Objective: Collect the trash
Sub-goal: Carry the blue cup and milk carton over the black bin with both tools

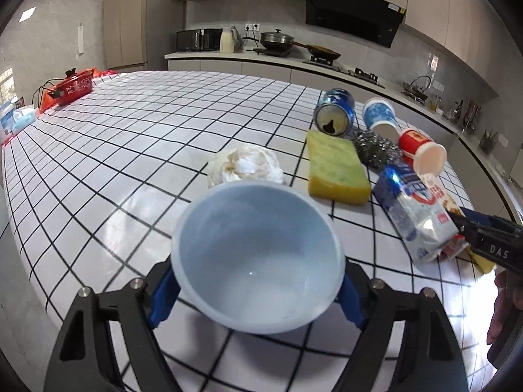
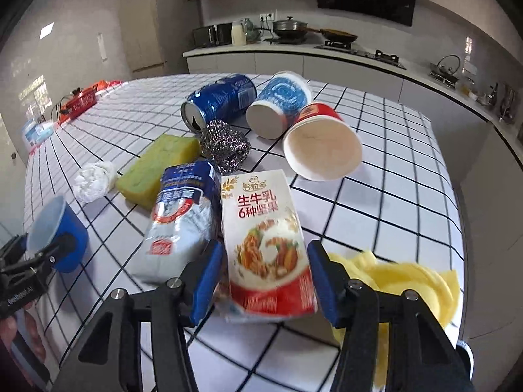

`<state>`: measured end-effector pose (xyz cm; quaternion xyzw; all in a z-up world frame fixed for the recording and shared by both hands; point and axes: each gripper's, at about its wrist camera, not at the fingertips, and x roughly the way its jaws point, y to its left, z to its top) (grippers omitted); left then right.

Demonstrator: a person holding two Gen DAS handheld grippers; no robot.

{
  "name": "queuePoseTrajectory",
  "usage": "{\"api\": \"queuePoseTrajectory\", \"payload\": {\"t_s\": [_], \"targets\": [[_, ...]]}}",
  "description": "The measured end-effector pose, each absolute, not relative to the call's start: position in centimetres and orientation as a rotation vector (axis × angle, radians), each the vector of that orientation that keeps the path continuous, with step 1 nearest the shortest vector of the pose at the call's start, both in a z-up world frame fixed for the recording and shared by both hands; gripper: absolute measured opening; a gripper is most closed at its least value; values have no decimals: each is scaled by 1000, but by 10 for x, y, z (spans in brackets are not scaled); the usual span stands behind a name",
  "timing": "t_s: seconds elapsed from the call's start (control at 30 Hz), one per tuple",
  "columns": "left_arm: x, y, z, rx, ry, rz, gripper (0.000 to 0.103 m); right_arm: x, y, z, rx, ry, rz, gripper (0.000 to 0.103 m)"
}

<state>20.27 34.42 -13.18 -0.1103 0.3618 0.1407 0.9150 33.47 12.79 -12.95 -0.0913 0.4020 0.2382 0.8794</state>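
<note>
My left gripper [image 1: 258, 297] is shut on a blue bowl [image 1: 256, 254], held tilted above the checked table; it also shows in the right wrist view [image 2: 55, 232]. My right gripper [image 2: 261, 281] has its blue pads on both sides of a red-and-white milk carton [image 2: 264, 241]; I cannot tell whether they press it. A blue-and-white carton [image 2: 183, 219] lies beside it. Further back lie a blue can [image 2: 222, 101], a blue paper cup [image 2: 281, 104], a red paper cup [image 2: 322, 140] and a crumpled white tissue [image 2: 94, 179].
A yellow-green sponge [image 2: 157, 166] and a steel scourer [image 2: 225, 147] lie among the trash. A yellow cloth [image 2: 408, 281] lies at the table's right edge. A red pot [image 1: 73, 88] stands at the far left corner. The kitchen counter [image 1: 294, 62] runs behind.
</note>
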Motion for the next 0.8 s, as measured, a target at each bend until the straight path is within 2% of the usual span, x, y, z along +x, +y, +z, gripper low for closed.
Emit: {"api": "queuePoseTrajectory", "payload": {"t_s": [0.17, 0.27, 0.37, 0.8], "targets": [[211, 357, -136, -254, 766, 277, 82, 349, 145, -137, -224, 866, 517, 56], [211, 359, -135, -263, 767, 270, 78, 356, 148, -139, -228, 880, 524, 56], [210, 357, -134, -259, 759, 259, 77, 357, 149, -139, -215, 889, 545, 50], [190, 335, -102, -223, 669, 234, 77, 320, 133, -102, -168, 779, 534, 50]]}}
